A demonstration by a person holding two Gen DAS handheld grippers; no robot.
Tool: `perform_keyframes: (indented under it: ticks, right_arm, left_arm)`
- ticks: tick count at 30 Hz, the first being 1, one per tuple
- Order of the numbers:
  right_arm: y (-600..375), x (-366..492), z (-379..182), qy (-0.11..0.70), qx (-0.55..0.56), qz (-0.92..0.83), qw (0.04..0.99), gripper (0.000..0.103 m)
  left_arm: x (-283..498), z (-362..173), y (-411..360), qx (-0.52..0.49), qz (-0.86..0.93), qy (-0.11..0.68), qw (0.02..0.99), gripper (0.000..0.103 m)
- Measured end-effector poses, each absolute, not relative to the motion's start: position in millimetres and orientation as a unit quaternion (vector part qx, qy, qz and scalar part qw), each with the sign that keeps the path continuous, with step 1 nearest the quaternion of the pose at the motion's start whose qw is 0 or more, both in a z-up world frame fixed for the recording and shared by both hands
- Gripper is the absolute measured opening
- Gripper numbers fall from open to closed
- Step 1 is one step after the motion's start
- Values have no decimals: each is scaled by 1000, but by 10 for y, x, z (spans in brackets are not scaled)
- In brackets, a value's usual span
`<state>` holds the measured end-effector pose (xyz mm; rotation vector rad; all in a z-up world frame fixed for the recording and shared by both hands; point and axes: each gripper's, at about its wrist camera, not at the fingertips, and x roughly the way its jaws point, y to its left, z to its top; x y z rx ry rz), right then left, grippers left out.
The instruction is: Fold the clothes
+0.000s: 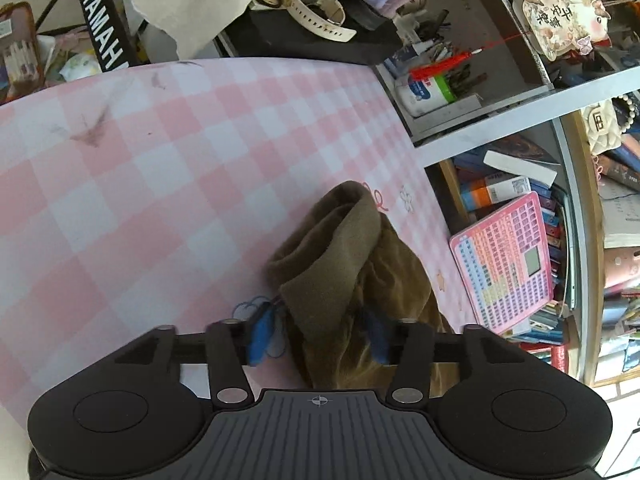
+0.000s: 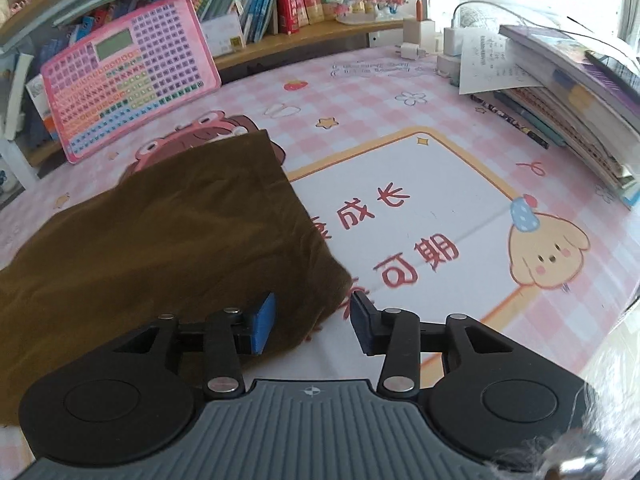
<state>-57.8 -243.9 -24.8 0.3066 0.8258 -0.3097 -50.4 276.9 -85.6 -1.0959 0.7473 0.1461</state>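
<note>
Left wrist: your left gripper (image 1: 318, 332) sits parted around a raised fold of the brown garment (image 1: 344, 264). Right wrist: your right gripper (image 2: 314, 322) gapes wide, garment corner (image 2: 316, 280) lying between its fingers on the pink mat (image 2: 420, 208).

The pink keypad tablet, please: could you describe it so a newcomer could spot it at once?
Start from the pink checked desk mat and look to its far edge, where the bookshelf begins. The tablet leans there, left of the brown cloth. Unlike the books behind it, it is a flat pink board with a grid of coloured keys and a small grey screen.
</note>
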Motion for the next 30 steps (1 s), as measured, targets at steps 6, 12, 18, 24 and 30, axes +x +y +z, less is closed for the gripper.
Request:
perform_keyframes:
  ticks: [6,12,18,24,30]
  right_arm:
    - [-2092,-705,-106,381,118,-112,910,41]
    - [-1465,-523,-92,388,43,-21,920,49]
    - [-697,-294,-279,406,-38,76,910,49]
    - [-158,51,-261,371,-84,120,917,49]
    - [271,628,-315,353,-114,113,922,49]
  left_arm:
    - [-399,-890,2734,-517,55,337,784,58]
    - [-297,-908,2682,-519,48,334,785,58]
    - [-286,-957,2746,-540,42,333,772,49]
    - [-295,-996,2788,-542,34,337,769,41]
    - [-292,-985,2779,-530,26,340,777,45]
